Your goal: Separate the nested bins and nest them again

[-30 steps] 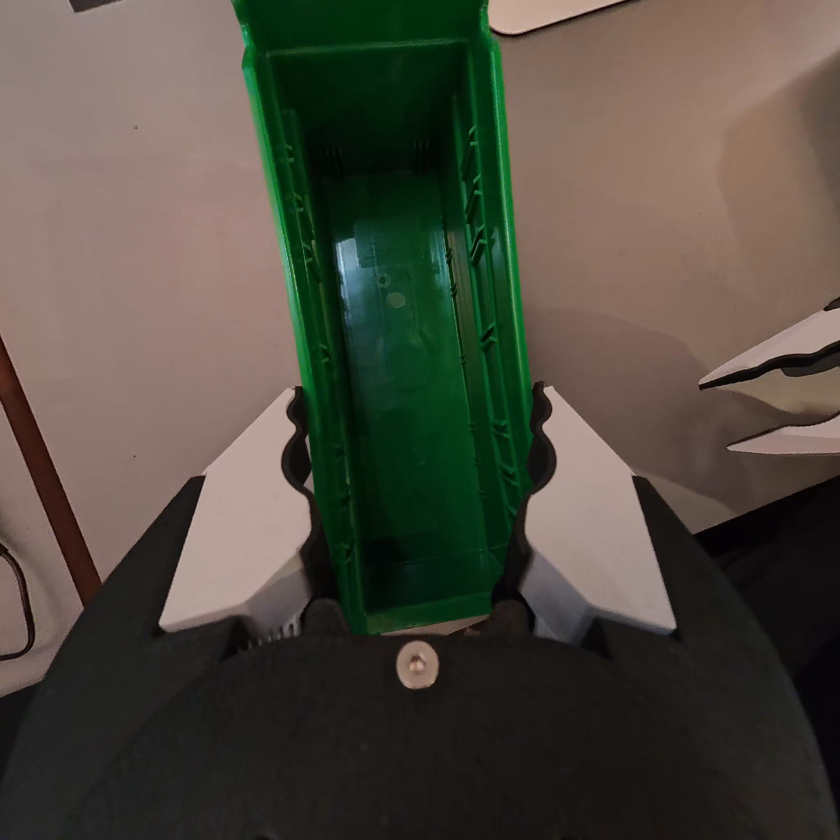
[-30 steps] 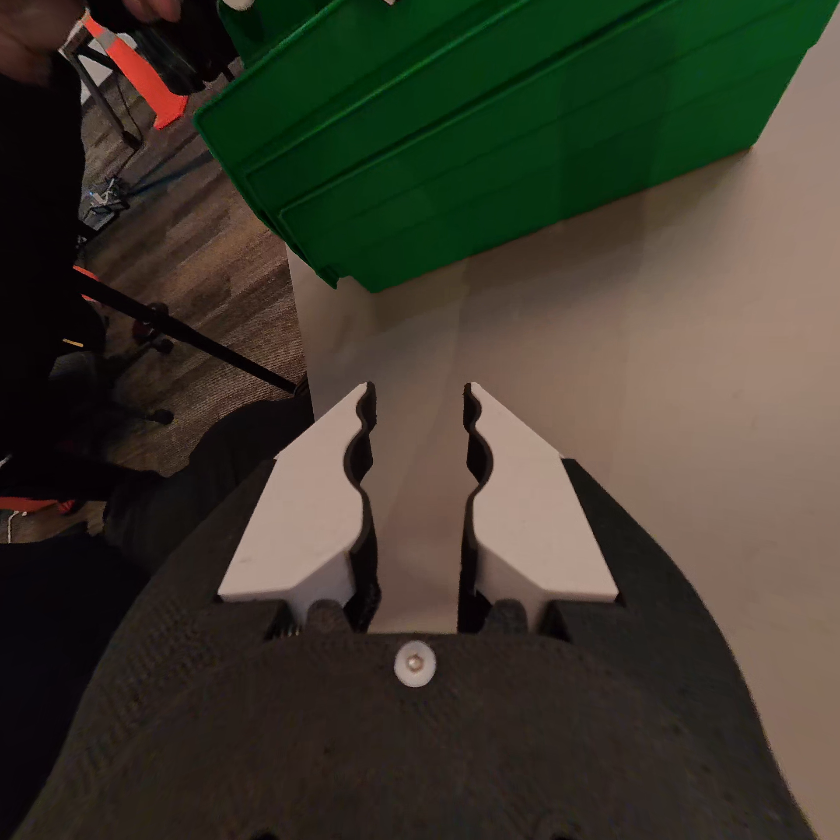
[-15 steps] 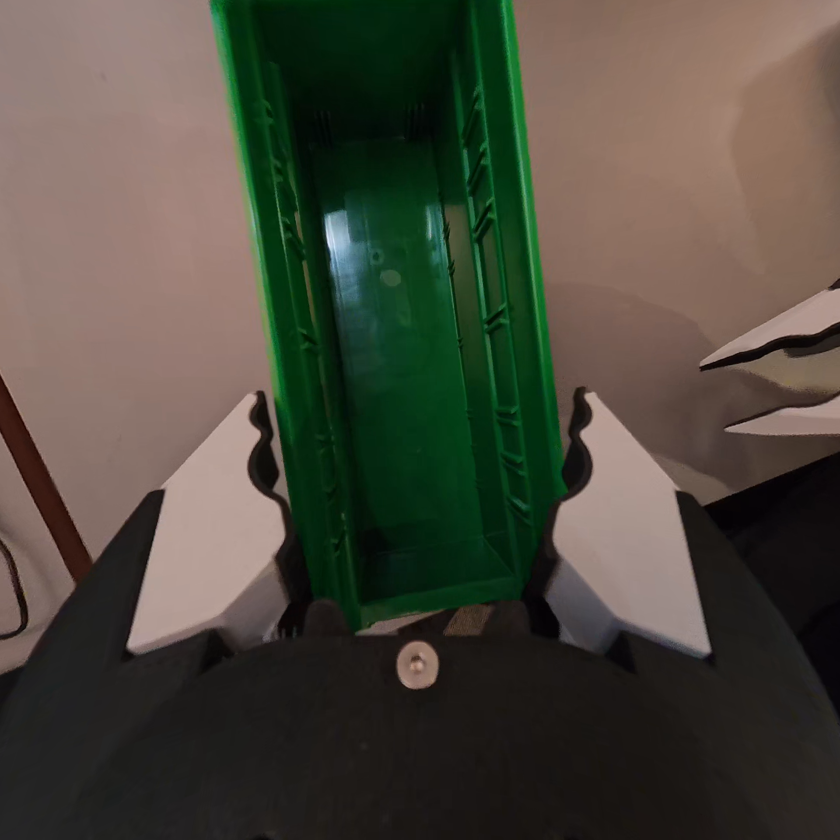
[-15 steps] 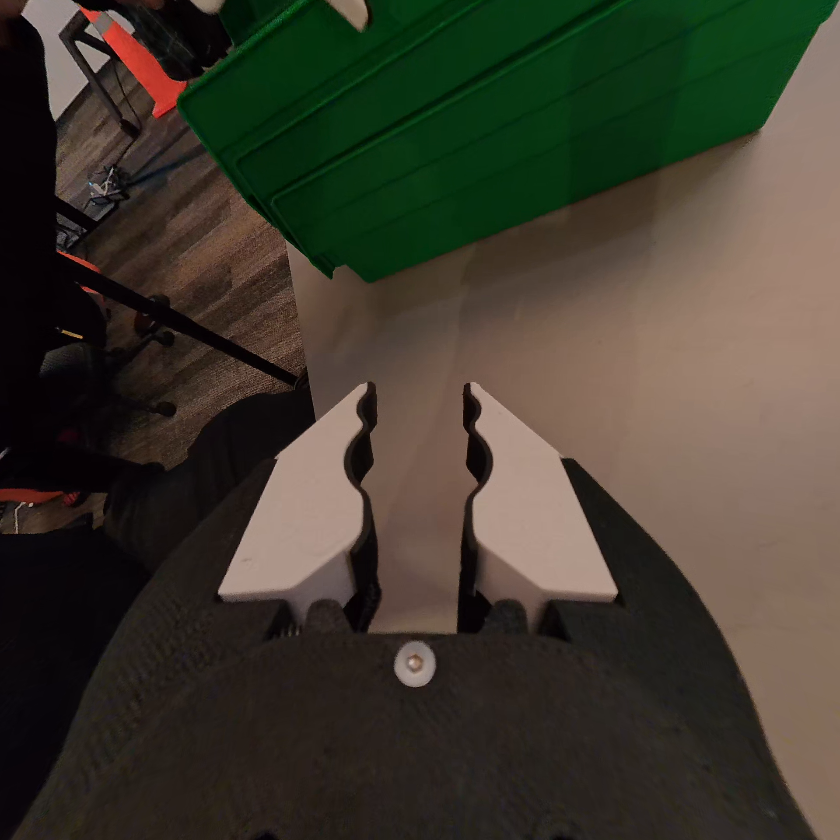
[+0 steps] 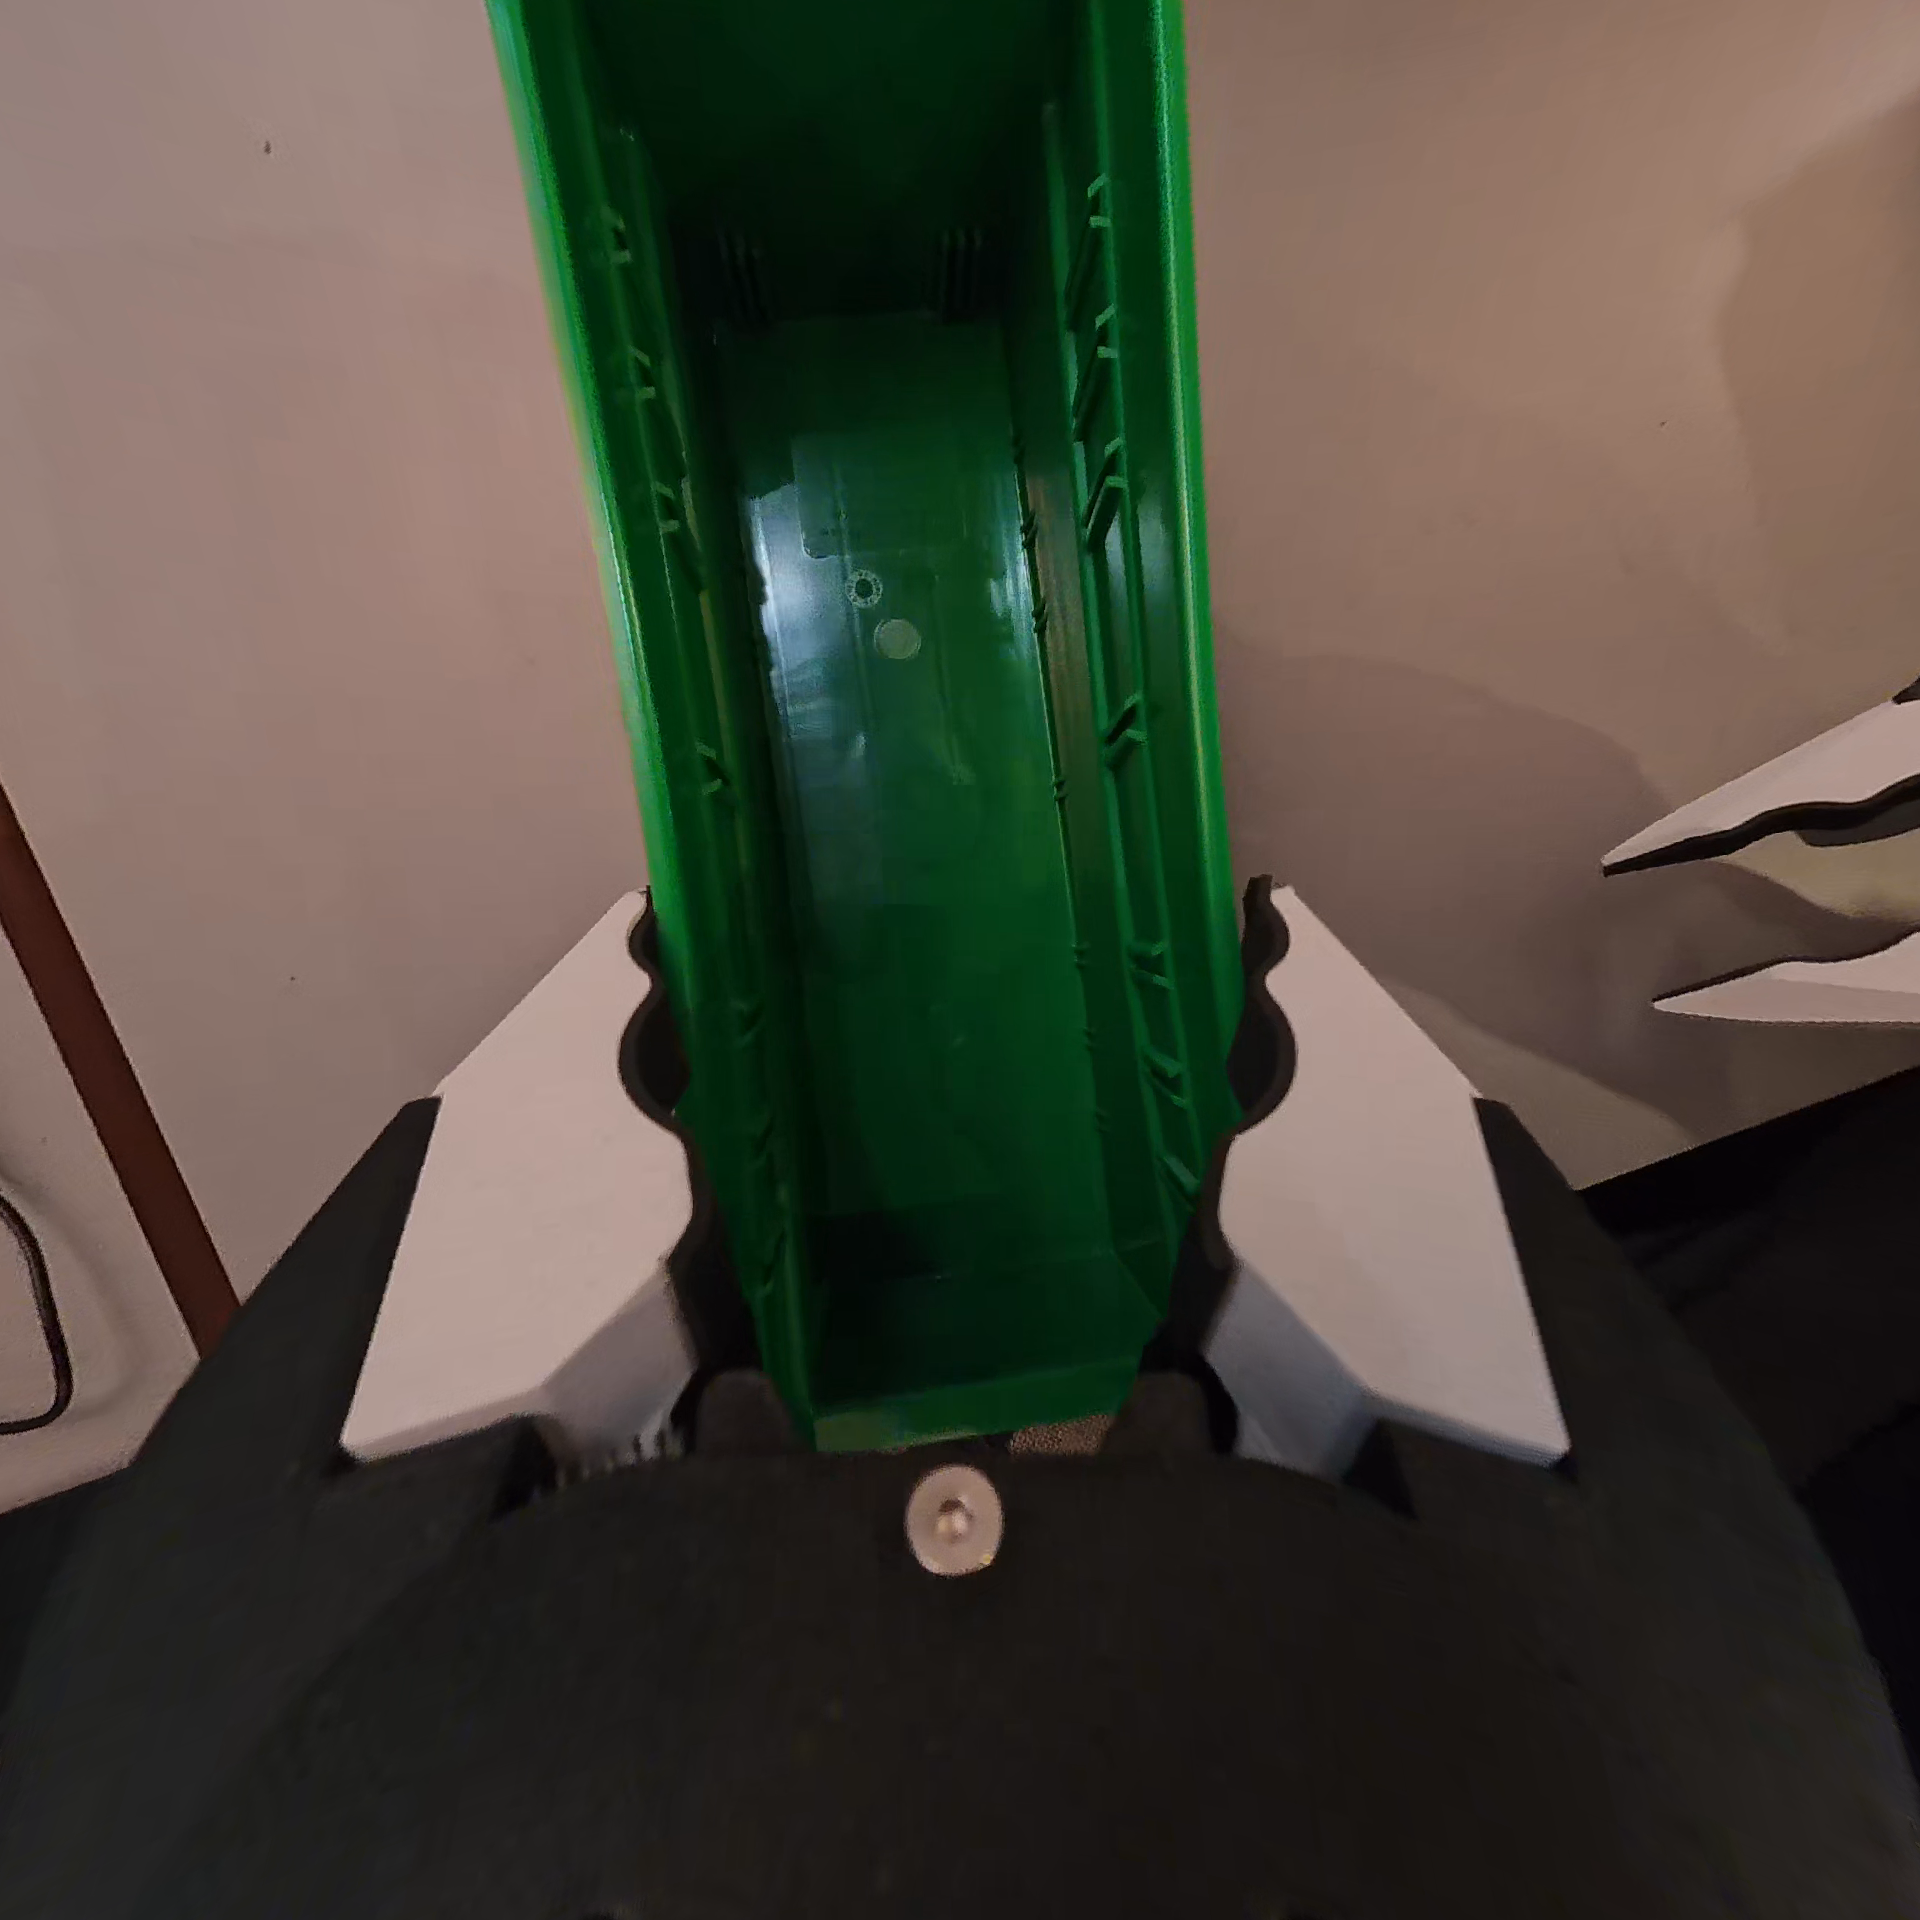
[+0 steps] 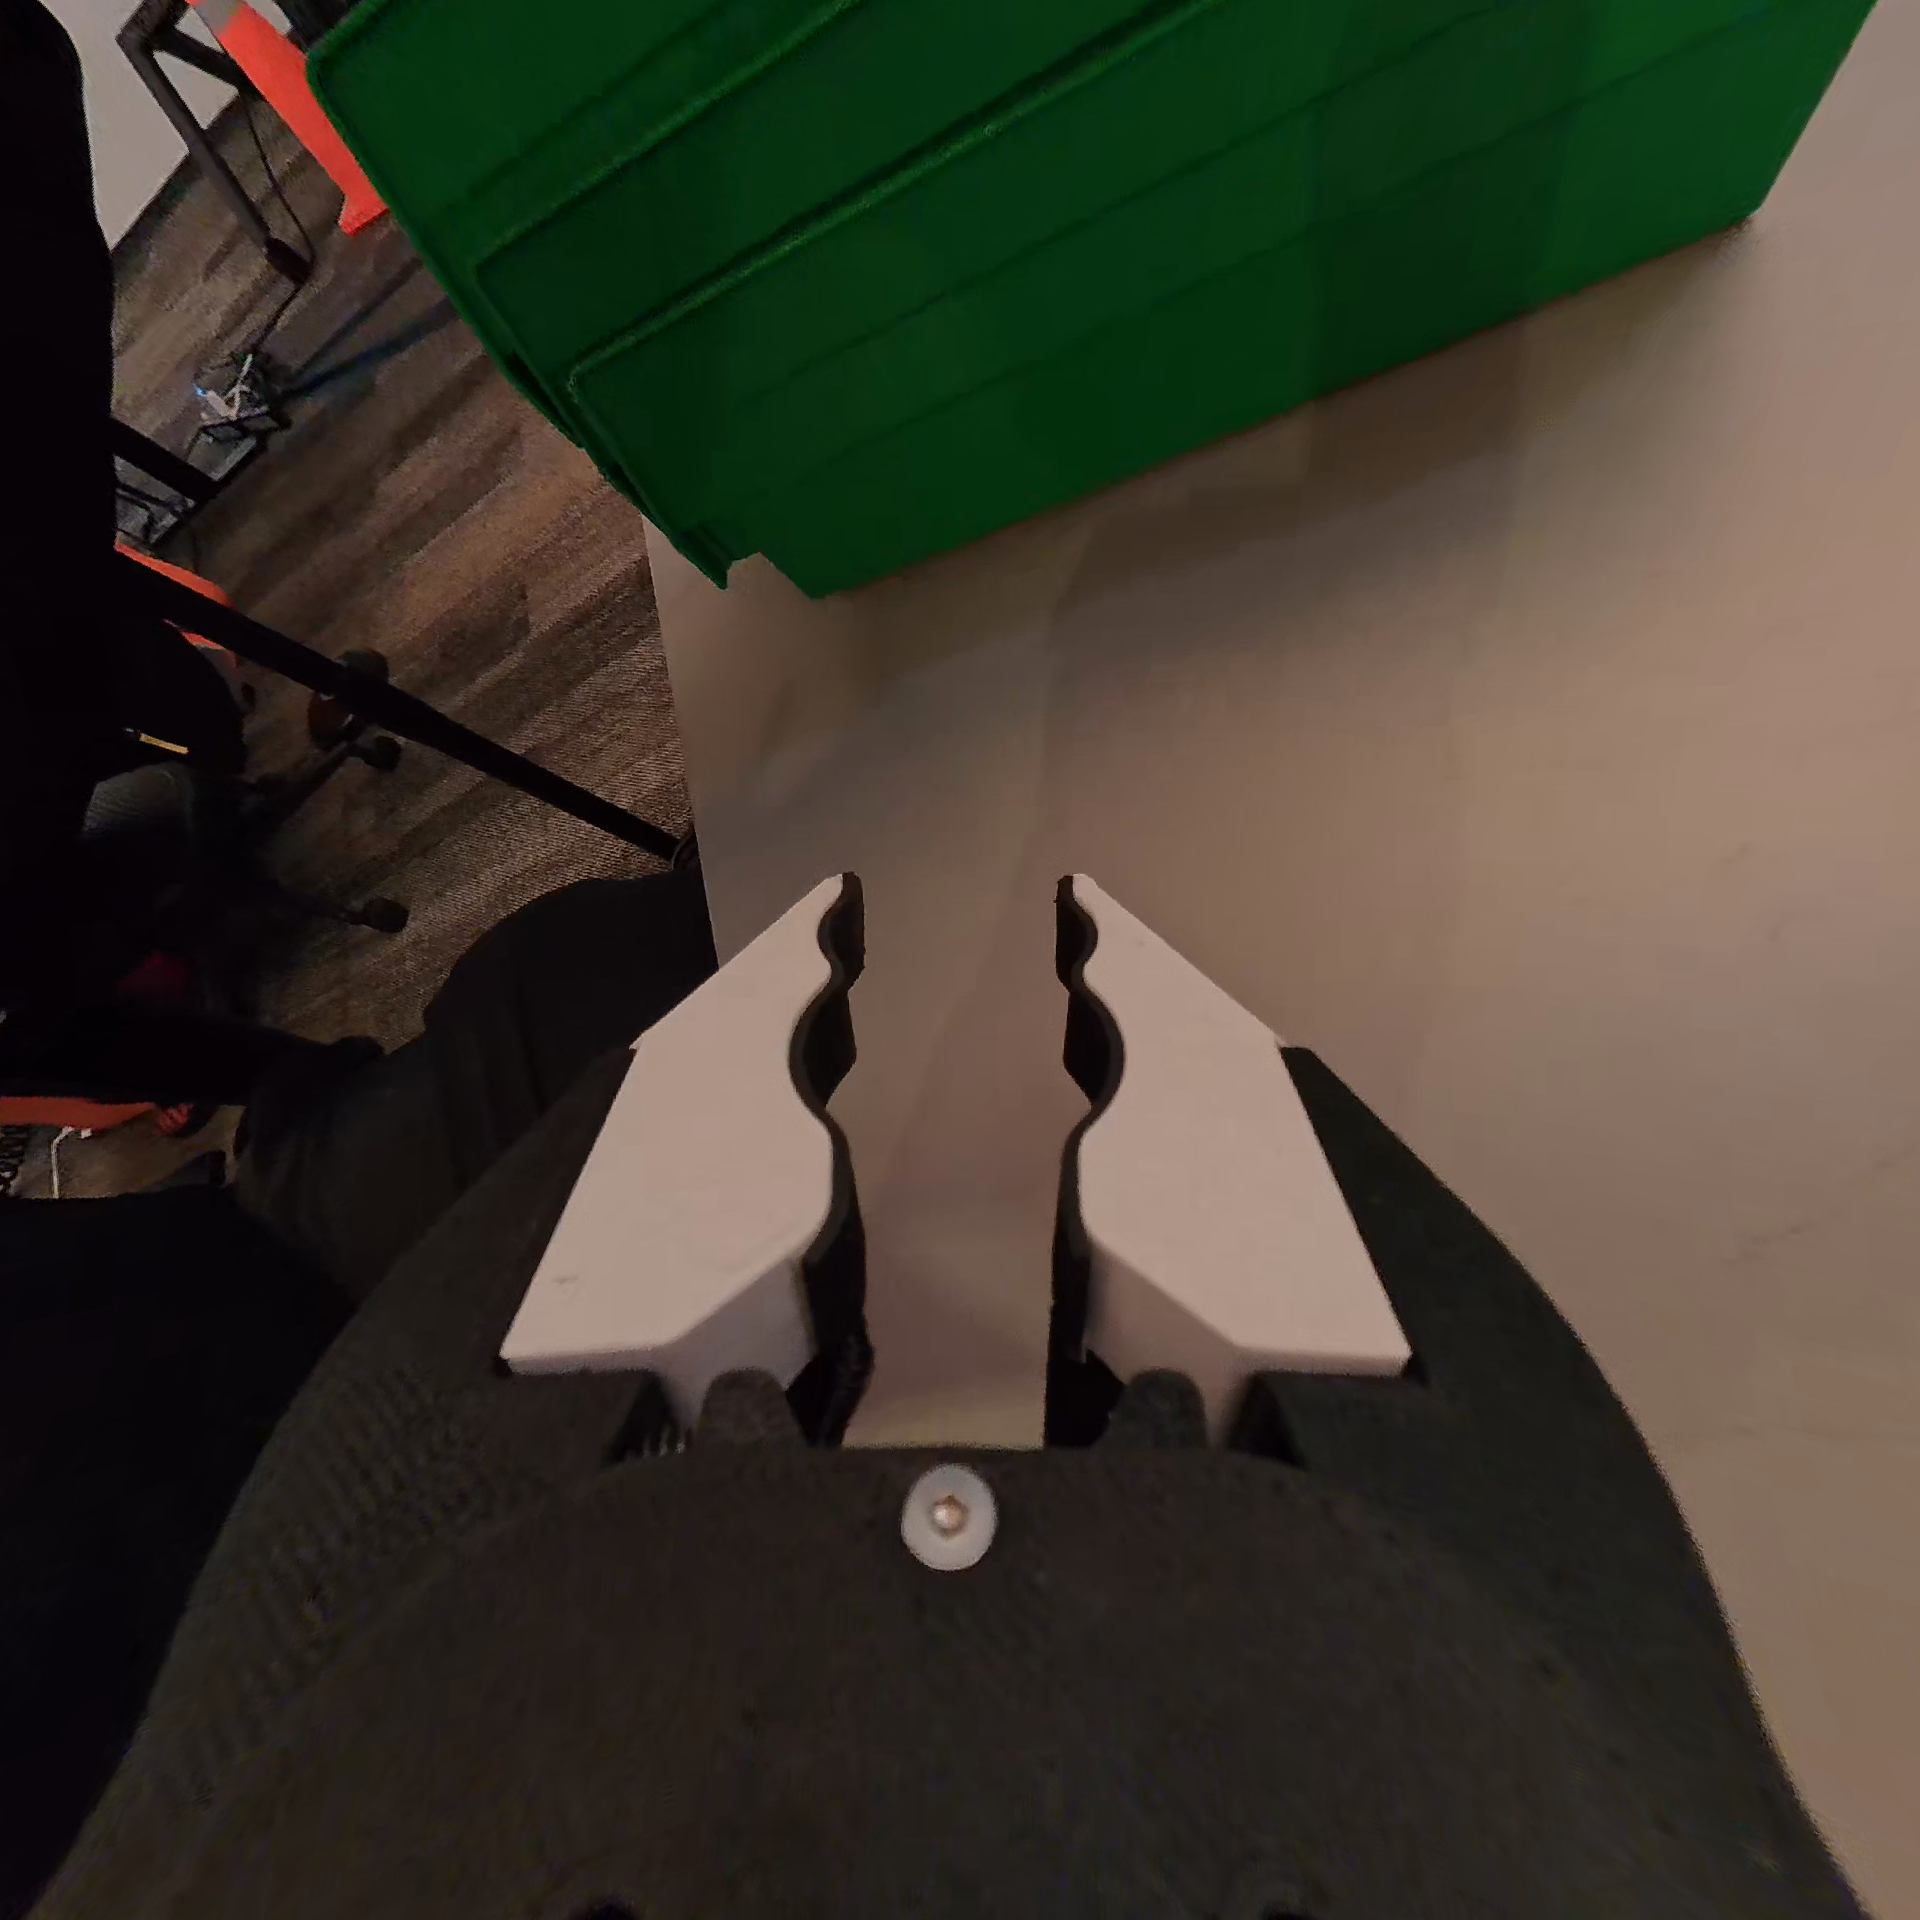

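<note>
A stack of nested green bins point(image 6: 1039, 270) shows its side, with several stepped rims, at the top of the right wrist view, by the table's left edge. The left wrist view looks down into the top bin point(image 5: 914, 831), which is empty. My left gripper point(image 5: 951, 904) has a finger on each long outer wall at the stack's near end and is shut on it. My right gripper point(image 6: 956, 904) is open and empty over the bare table, short of the stack. Its white fingers point(image 5: 1766, 831) also show at the right edge of the left wrist view.
The beige table point(image 6: 1455, 935) ends at an edge point(image 6: 675, 727) left of my right gripper. Beyond it are carpet floor, a black tripod leg point(image 6: 416, 717) and chair wheels. A brown strip point(image 5: 94, 1039) and a dark cable point(image 5: 42, 1299) lie at the far left in the left wrist view.
My left gripper opened wider around the bin half a second ago and has now closed back onto its walls, a little farther along it. The right gripper has barely moved.
</note>
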`<state>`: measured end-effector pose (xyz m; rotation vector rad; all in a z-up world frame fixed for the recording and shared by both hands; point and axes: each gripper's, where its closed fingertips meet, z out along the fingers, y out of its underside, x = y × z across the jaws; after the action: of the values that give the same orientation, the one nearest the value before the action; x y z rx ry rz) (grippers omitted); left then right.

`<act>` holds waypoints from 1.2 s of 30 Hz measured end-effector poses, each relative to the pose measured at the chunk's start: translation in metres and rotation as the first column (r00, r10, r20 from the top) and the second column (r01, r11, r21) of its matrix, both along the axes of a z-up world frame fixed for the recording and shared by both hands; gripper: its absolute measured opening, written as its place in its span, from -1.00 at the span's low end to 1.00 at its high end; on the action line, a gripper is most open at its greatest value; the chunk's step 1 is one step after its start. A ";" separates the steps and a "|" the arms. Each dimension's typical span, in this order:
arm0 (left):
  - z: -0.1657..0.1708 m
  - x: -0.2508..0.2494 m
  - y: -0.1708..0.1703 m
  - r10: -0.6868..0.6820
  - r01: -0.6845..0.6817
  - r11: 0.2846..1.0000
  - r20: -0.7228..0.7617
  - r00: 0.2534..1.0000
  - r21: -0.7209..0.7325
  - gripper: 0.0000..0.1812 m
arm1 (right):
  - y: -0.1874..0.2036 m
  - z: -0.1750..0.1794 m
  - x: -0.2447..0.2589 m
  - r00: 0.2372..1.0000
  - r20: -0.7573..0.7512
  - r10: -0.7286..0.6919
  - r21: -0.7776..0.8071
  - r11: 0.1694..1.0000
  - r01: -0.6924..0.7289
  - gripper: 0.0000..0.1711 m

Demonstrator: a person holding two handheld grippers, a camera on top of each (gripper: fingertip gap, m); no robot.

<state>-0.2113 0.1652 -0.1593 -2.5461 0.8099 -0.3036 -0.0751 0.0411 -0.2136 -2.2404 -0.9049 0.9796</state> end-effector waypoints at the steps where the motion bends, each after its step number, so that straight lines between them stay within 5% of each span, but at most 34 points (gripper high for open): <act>1: 0.000 -0.001 0.001 0.003 -0.003 1.000 0.007 1.000 0.005 0.17 | 0.000 0.000 0.000 1.000 0.000 0.000 -0.001 1.000 0.000 -0.58; 26: 0.040 -0.022 0.017 0.064 -0.086 0.988 0.161 0.985 0.130 0.18 | 0.001 0.000 0.003 1.000 0.001 -0.005 -0.006 1.000 0.005 -0.59; 36: 0.118 -0.029 -0.001 0.089 -0.128 0.941 0.136 0.987 0.312 0.18 | 0.009 0.021 0.024 0.997 -0.013 -0.077 0.052 0.996 0.078 -0.57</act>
<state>-0.2401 0.1644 -0.0408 -2.2340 0.6146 -0.2629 -0.0506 0.0505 -0.1928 -2.2063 -0.8233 0.9220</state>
